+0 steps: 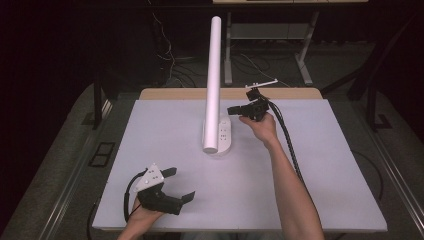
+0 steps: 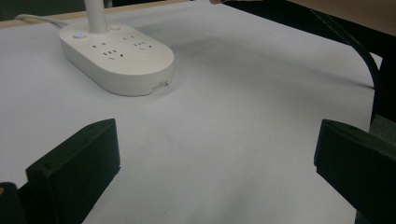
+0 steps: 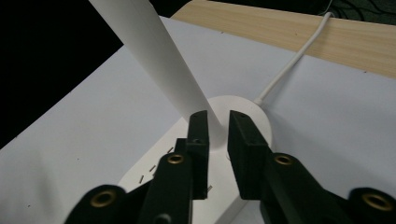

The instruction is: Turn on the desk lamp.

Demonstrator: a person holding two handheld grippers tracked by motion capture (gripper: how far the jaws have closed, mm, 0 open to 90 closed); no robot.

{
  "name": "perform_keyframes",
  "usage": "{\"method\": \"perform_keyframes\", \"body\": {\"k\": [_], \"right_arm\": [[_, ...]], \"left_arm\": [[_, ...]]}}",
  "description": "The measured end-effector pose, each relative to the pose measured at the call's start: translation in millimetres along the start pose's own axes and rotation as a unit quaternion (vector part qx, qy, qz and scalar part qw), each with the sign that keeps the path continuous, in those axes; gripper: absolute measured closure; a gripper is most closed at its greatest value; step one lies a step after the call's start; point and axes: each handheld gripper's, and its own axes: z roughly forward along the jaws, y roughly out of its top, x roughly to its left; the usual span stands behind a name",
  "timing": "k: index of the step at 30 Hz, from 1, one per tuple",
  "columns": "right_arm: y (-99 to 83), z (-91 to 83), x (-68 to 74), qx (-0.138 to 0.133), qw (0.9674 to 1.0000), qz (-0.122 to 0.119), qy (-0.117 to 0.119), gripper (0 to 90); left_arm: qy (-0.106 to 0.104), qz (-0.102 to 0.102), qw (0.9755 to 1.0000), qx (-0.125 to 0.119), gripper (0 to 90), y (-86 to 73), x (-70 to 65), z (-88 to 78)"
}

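A white power strip point(image 1: 225, 136) point(image 2: 126, 60) point(image 3: 140, 175) lies at the table's middle, and a tall white pole point(image 1: 215, 65) point(image 2: 95, 14) point(image 3: 149, 51) rises from its far end. My right gripper point(image 1: 231, 110) point(image 3: 218, 123) hovers just right of the pole's lower part, pointing at it. Its jaws are drawn almost together with only a thin slit, nothing between them, and the pole's foot lines up behind that slit. My left gripper point(image 1: 184, 183) point(image 2: 217, 140) rests near the front left of the table, jaws wide open and empty, facing the strip.
The white table sheet point(image 1: 310, 175) has a wooden strip point(image 3: 299, 32) along its far edge. A white cord point(image 3: 289, 65) runs from the strip's round end over that edge. A round button point(image 2: 79, 35) sits beside the pole. My right gripper's black cable point(image 1: 287, 140) trails along the forearm.
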Motion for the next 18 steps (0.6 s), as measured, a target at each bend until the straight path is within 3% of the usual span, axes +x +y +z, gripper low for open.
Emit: {"method": "perform_keyframes", "body": {"k": [5,18], "right_arm": [[-1.3,6.7,-1.8,0.001,0.9999,0.007,0.008,89.0],[-9.6,27.8,-7.6,0.016,0.9997,0.016,0.010,89.3]], "left_arm": [[-0.001,0.001,1.0000,0.001,0.0,0.0,0.3,0.0],[0.002,-0.002,1.0000,-0.004,0.0,0.1,0.7,-1.0]]}}
